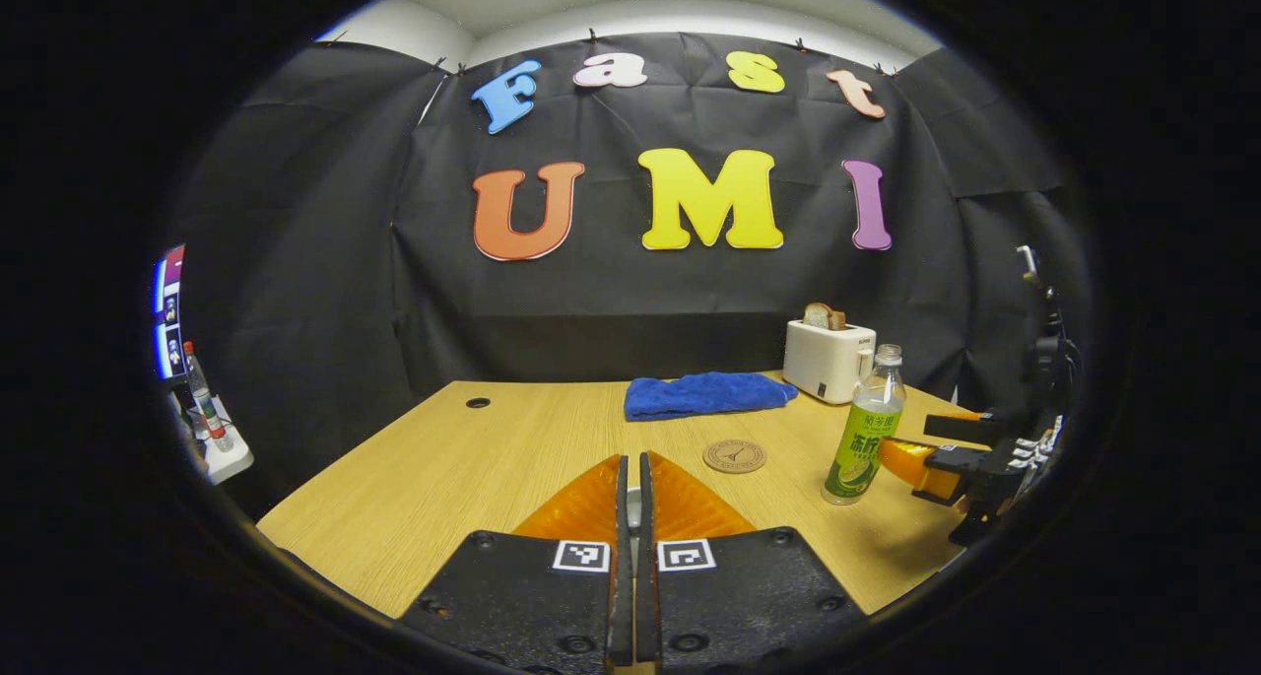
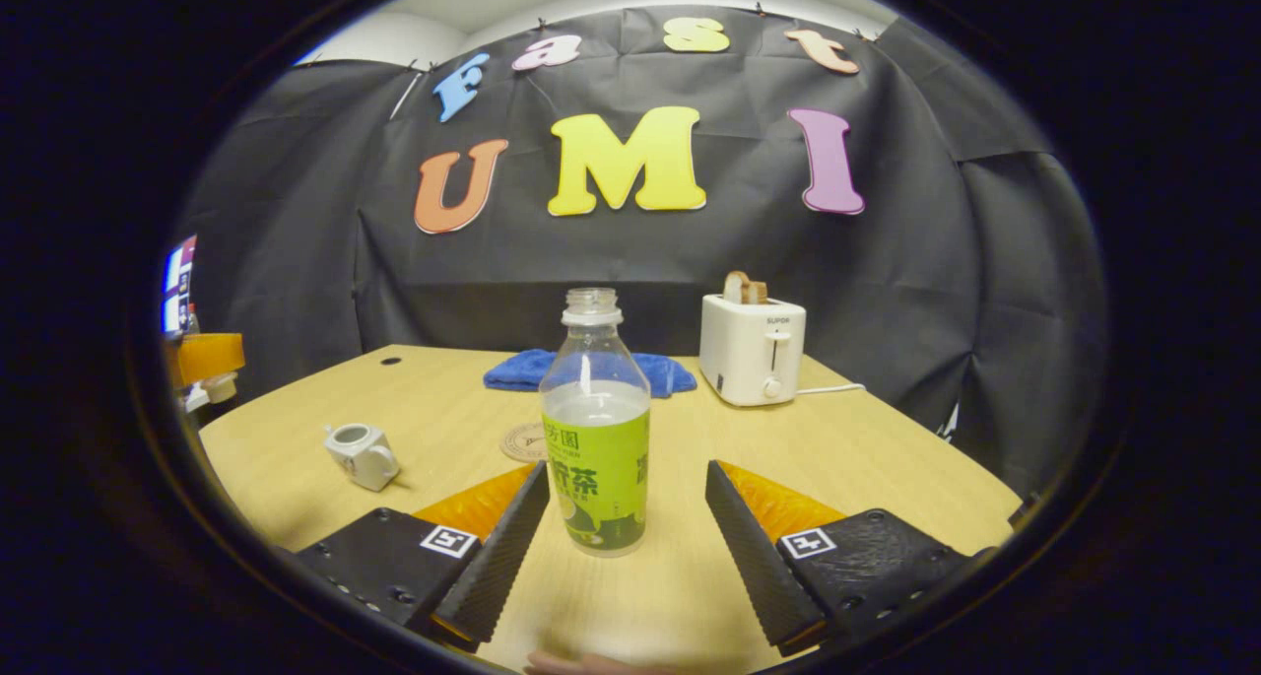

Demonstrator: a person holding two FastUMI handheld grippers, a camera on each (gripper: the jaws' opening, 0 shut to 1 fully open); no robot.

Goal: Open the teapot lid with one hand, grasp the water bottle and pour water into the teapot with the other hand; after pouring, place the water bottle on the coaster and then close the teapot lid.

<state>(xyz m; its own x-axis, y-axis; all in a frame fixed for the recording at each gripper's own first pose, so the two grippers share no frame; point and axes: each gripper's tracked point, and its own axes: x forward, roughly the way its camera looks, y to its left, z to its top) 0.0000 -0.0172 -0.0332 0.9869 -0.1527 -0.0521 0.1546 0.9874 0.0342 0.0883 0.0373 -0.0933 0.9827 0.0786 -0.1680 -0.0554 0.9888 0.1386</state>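
A clear water bottle (image 2: 596, 429) with a green label and no cap stands upright on the wooden table (image 2: 867, 458), part full. My right gripper (image 2: 626, 473) is open, one finger on each side of the bottle, neither touching it. In the left gripper view that gripper (image 1: 916, 438) sits just right of the bottle (image 1: 865, 429). The round coaster (image 1: 734, 455) lies left of the bottle, bare; in the right gripper view the coaster (image 2: 522, 441) peeks out behind it. A small white teapot (image 2: 363, 455) sits lidless at the left. My left gripper (image 1: 633, 463) is shut on a small pale piece, seemingly the teapot lid (image 2: 219, 387), held off the table's left edge.
A white toaster (image 2: 754, 350) with bread in it stands at the back right, its cord trailing right. A blue cloth (image 1: 704, 395) lies folded at the back middle. A cable hole (image 1: 478, 402) marks the far left of the table. Screens and a side shelf (image 1: 222, 453) stand beyond the left edge.
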